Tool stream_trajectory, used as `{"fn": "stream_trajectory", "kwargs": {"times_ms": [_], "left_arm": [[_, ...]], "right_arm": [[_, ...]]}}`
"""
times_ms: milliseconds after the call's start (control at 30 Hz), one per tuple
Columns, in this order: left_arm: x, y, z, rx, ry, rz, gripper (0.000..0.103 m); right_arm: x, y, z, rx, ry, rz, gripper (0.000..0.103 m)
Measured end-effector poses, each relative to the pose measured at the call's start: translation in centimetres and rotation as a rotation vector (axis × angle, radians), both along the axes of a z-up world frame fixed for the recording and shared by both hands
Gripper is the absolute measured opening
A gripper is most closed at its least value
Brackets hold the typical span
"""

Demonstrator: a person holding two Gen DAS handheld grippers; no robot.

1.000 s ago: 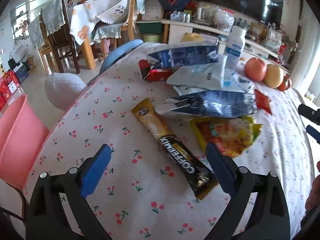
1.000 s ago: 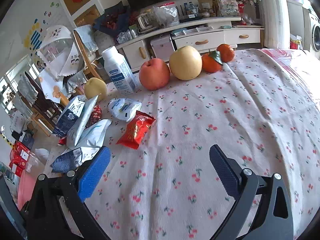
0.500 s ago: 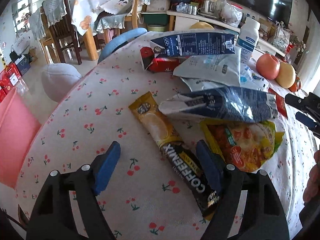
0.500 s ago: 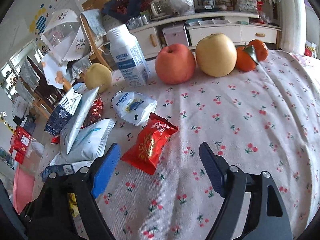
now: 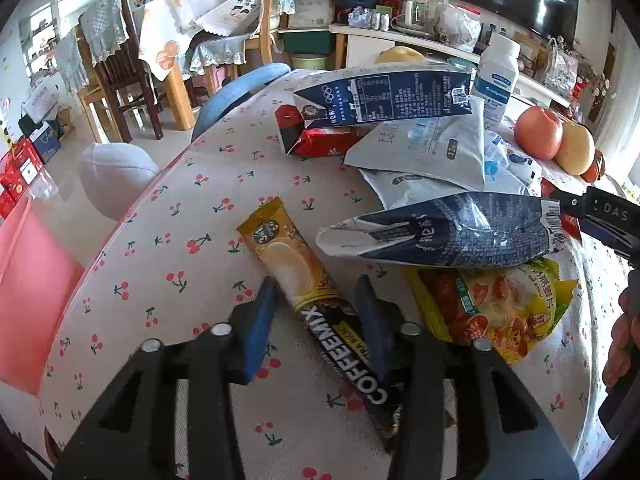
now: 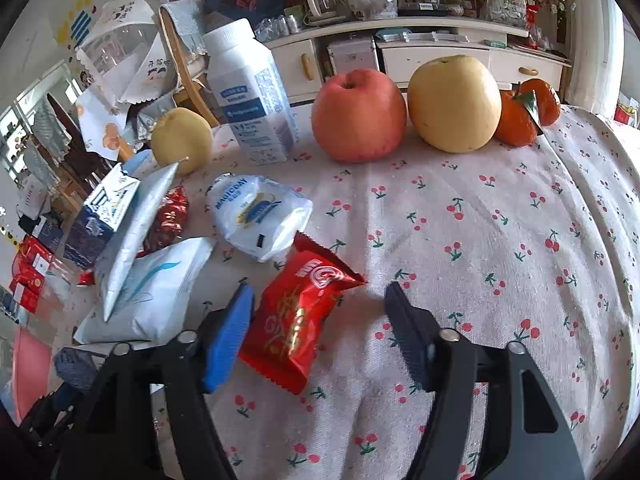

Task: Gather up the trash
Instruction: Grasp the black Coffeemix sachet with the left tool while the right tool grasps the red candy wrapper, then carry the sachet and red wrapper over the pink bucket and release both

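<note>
Wrappers crowd one side of the table [image 6: 520,240]; fruit lines its far edge.
Coffee sachet [image 5: 320,300] lies nearest, snack bag [image 5: 500,312] to its right, flattened carton [image 5: 440,232] overlapping that bag's far end. In the right view: candy packet [image 6: 296,320] in front, pouch [image 6: 260,216] behind it, bottle [image 6: 252,96], apple [image 6: 358,114] and pear [image 6: 454,104] beyond.

Left gripper [image 5: 318,312] pitched down, my jaws just closing, narrow gap, pads not yet pressing. Right gripper [image 6: 320,320] pitched down, jaws closing, half-wide, nothing gripped.

"COFFEEMIX" on sachet [image 5: 320,304]; "MAGICDAY" on pouch [image 6: 260,216]
</note>
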State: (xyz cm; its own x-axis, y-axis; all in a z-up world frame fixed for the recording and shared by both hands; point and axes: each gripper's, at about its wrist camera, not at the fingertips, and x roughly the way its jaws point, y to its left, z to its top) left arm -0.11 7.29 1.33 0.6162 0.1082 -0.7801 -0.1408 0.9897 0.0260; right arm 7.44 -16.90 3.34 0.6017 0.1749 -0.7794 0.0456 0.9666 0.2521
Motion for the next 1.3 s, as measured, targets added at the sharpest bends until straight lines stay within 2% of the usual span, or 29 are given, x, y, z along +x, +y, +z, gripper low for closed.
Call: {"fn": "stream_trajectory", "kwargs": {"times_ms": [100,300,467,700,1100,1300], "left_arm": [[0.0,0.0,0.0,-0.005,-0.003,-0.012,0.029],[-0.3,0.6,0.0,-0.032,-0.004,-0.025,0.022],[-0.5,1.2,0.1,-0.080,-0.007,-0.037,0.021],[-1.2,2.6,0.1,-0.167,-0.007,-0.044,0.017],[-3.0,4.6,1.1,-0.244,-0.035,-0.058,0.014],[-4.3,5.2,2.3,-0.258,-0.057,-0.090,0.014]], "right_arm": [[0.0,0.0,0.0,-0.014,0.002,0.003,0.056],[-0.1,0.5,0.0,-0.055,-0.007,0.019,0.031],[-0.6,0.8,0.1,-0.062,-0.021,0.029,0.028],[-1.9,-0.2,0.5,0.001,-0.043,0.015,0.028],[-5.5,0.3,2.0,0.014,-0.079,0.029,0.028],[-7.8,1.2,3.0,0.024,-0.100,0.037,0.028]]}}
